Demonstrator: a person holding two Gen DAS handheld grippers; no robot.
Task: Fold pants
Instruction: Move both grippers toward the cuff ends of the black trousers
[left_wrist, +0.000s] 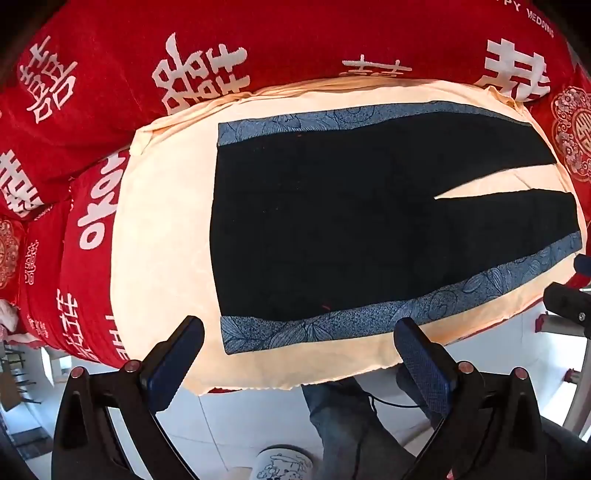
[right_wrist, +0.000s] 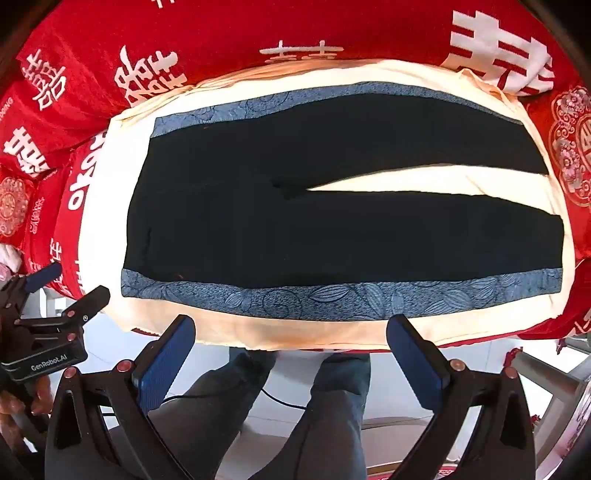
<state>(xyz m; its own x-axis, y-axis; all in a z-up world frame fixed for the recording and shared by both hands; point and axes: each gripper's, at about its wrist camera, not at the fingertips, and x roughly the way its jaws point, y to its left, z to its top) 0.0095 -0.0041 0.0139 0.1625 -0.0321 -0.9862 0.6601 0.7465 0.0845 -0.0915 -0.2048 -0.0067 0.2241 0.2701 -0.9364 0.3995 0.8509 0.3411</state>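
While the pants (right_wrist: 332, 229) lay spread flat and unfolded on a cream cloth (right_wrist: 258, 332) over the red bedding (right_wrist: 258, 29), both tongs hung above the near edge of that cloth, looking down on the garment. The long axis of the pants ran crosswise to the fingers of each tool — waistband toward the left, the two legs splayed apart toward the right — with a blue patterned side stripe (right_wrist: 332, 295) lying nearest, just ahead of the fingertips.

The left gripper (left_wrist: 299, 354) stood released, its jaws spread wide with nothing between them; the right gripper (right_wrist: 291, 350) was equally spread and empty. Neither touched the fabric.

The left tongs sat closer to the waistband corner, the right tongs further along toward the legs and cuffs. A first fold, judging by this layout, would likely call for seizing the near stripe edge at both ends — one tool each — and carrying it over onto the far leg.
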